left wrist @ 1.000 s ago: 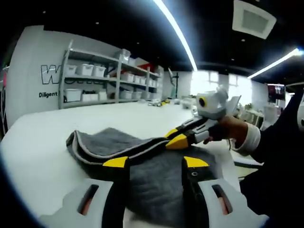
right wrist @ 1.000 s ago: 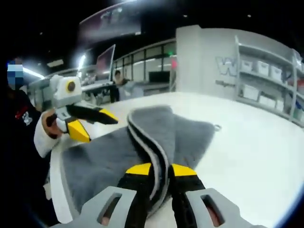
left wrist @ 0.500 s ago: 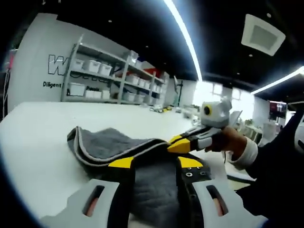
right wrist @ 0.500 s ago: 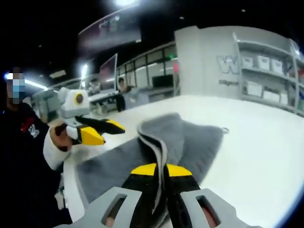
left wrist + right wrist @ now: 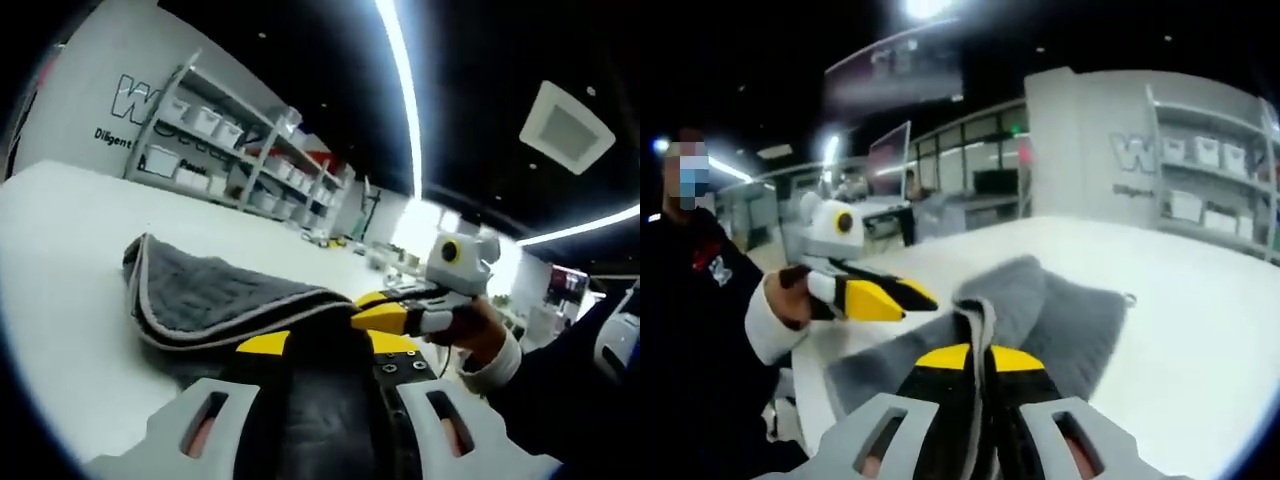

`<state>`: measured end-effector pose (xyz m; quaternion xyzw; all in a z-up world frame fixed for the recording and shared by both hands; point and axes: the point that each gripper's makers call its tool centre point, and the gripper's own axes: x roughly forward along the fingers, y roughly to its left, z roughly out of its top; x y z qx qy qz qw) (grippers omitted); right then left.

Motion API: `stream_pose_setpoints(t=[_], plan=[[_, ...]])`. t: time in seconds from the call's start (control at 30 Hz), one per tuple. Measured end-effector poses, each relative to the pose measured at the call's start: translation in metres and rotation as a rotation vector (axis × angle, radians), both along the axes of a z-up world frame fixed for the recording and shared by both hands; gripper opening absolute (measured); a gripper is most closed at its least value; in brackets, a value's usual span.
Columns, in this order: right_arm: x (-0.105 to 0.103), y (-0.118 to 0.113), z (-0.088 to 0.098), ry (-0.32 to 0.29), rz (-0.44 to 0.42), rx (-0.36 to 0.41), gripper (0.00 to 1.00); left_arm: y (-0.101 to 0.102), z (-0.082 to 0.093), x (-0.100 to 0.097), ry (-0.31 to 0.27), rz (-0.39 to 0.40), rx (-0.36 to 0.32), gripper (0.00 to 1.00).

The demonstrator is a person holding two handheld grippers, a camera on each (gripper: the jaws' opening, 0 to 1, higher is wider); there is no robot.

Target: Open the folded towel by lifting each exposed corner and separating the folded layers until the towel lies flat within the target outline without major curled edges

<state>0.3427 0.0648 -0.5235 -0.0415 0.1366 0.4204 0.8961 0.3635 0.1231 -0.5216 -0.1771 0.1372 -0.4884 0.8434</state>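
**Right gripper pinches the towel's piped edge while the left waits open**

The grey terry towel with pale piped edging (image 5: 1060, 320) lies partly folded on the broad white tabletop (image 5: 1200, 330), and its upper layer is lifted into a ridge. In the right gripper view, the right gripper (image 5: 977, 358) rises from 6 o'clock with its yellow-tipped jaws closed tight on that piped edge. The hold looks meant to peel the top layer up and away from the one beneath.

The left gripper (image 5: 902, 297) enters that view from 9 o'clock, held in a hand with a white cuff (image 5: 775, 315). In the left gripper view, its jaws stand apart over the dark lower layer of cloth, gripping nothing; it seems placed to steady or take the next corner. There the lifted fold curves from 9 o'clock toward centre.

I can make out no target outline on the tabletop. Grey shelving with white storage bins (image 5: 215, 150) stands against a lettered white wall (image 5: 100, 110), under long ceiling light strips (image 5: 405, 110).
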Motion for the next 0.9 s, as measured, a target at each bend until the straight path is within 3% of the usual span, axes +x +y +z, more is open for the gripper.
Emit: stream_pose_setpoints(t=[0.27, 0.43, 0.7, 0.9], plan=[[-0.014, 0.019, 0.003, -0.055, 0.032, -0.049, 0.02, -0.01, 0.007, -0.015, 0.033, -0.024, -0.055, 0.26], [-0.014, 0.025, 0.006, -0.086, 0.043, -0.08, 0.02, -0.017, 0.002, -0.023, 0.069, -0.028, -0.058, 0.23], [-0.016, 0.026, 0.011, -0.092, 0.048, -0.074, 0.02, -0.012, 0.005, -0.018, 0.101, -0.035, -0.105, 0.22], [-0.02, 0.027, 0.013, -0.099, 0.051, -0.069, 0.02, -0.022, 0.006, -0.028, 0.135, -0.056, -0.148, 0.22]])
